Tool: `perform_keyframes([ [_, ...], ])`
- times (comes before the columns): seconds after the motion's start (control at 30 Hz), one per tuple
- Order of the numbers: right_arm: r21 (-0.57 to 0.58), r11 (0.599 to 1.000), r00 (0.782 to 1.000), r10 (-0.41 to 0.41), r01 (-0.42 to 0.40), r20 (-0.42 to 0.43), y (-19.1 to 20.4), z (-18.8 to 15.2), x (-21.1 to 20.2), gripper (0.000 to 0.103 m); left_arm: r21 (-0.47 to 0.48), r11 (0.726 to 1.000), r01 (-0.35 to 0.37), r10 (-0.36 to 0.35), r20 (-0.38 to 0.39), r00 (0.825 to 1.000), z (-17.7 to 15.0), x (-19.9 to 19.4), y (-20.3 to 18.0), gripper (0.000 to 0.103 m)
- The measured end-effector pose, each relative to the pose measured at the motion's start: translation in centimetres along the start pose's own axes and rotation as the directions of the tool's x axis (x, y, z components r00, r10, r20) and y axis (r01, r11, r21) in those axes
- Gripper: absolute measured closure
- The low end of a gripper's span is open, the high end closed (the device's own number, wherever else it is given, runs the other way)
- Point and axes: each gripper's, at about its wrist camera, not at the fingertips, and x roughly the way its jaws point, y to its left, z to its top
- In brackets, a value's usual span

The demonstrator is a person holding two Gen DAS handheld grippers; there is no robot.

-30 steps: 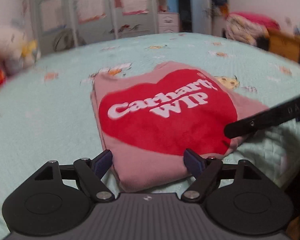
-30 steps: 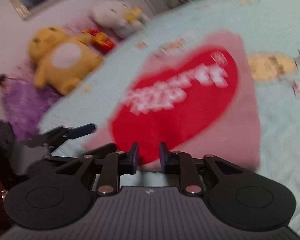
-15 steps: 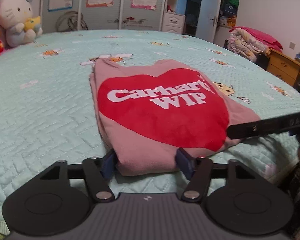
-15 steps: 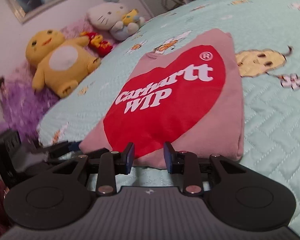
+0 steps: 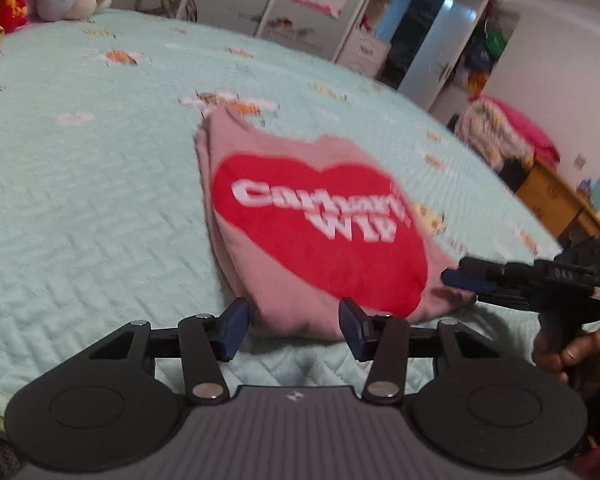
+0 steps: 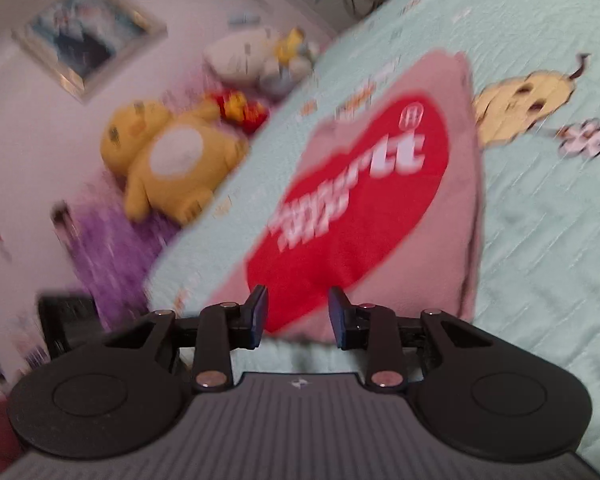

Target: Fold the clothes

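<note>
Pink shirt (image 5: 312,220) folded flat on bed (image 5: 80,200) w/ red heart print up.

Item: one pink sweatshirt (image 5: 300,216), folded into a compact, roughly rectangular stack of several layers. It lies flat on the pale green quilted bed cover (image 5: 80,200). The upper face carries a large red heart print (image 6: 352,216) with white lettering — "Carhartt WIP", blurred in both views. The layered edges are visible along one long side. The near short edge is rounded and slightly bulged — not crisp. The far corner sits beside a printed motif on the cover.
</note>
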Motion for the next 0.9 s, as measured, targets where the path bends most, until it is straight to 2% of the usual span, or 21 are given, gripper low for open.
perform_keyframes([
  [0.07,0.038,0.999,0.995,-0.043,0.039,0.095,-0.9,1.6,-0.9,0.065,-0.008,1.0,-0.021,0.021,0.034,0.999,1.2,-0.2,0.3,0.049],
  [0.1,0.031,0.995,0.985,-0.102,0.099,0.138,-1.2,2.6,-1.0,0.064,-0.011,0.999,-0.036,0.036,0.052,0.998,2.0,0.1,0.4,0.049],
  [0.17,0.006,0.977,0.957,-0.21,0.213,0.202,-1.7,4.7,-0.6,0.054,-0.018,0.998,-0.063,0.065,0.097,0.993,3.8,1.6,0.9,0.038],
  [0.23,-0.037,0.96,0.939,-0.265,0.279,0.218,-2.2,6.9,1.3,0.048,-0.027,0.996,-0.089,0.091,0.131,0.987,5.7,4.3,1.4,0.03],
  [0.27,-0.058,0.949,0.93,-0.291,0.311,0.226,-2.4,8.0,2.2,0.044,-0.028,0.995,-0.095,0.098,0.14,0.985,6.7,5.8,1.8,0.03],
  [0.4,-0.135,0.895,0.891,-0.388,0.425,0.235,-2.8,11.1,7.0,0.043,-0.095,0.986,-0.137,0.149,0.135,0.98,10.2,11.4,3.2,0.03],
  [0.47,-0.204,0.876,0.892,-0.394,0.437,0.219,-2.9,11.8,9.3,0.041,-0.098,0.986,-0.136,0.148,0.128,0.981,11.2,13.2,3.6,0.03],
  [0.6,-0.27,0.849,0.89,-0.426,0.455,0.161,-3.1,12.5,12.9,0.039,-0.047,0.984,-0.17,0.174,0.103,0.979,12.3,15.8,4.0,0.03],
  [0.67,-0.283,0.841,0.888,-0.432,0.46,0.16,-3.2,12.6,13.6,0.032,-0.03,0.985,-0.17,0.172,0.078,0.982,12.7,16.8,4.4,0.03],
  [0.73,-0.293,0.837,0.887,-0.435,0.461,0.154,-3.4,12.8,14.2,0.03,-0.005,0.986,-0.165,0.165,0.051,0.985,12.9,17.7,4.6,0.03],
  [0.83,-0.289,0.834,0.883,-0.446,0.469,0.148,-3.4,13.1,14.1,0.03,0.045,0.983,-0.176,0.175,0.022,0.984,12.9,18.8,4.4,0.023],
  [0.9,-0.286,0.832,0.88,-0.453,0.475,0.144,-3.5,13.3,14.1,0.028,0.06,0.982,-0.18,0.179,0.011,0.984,12.8,19.3,4.5,0.022],
])
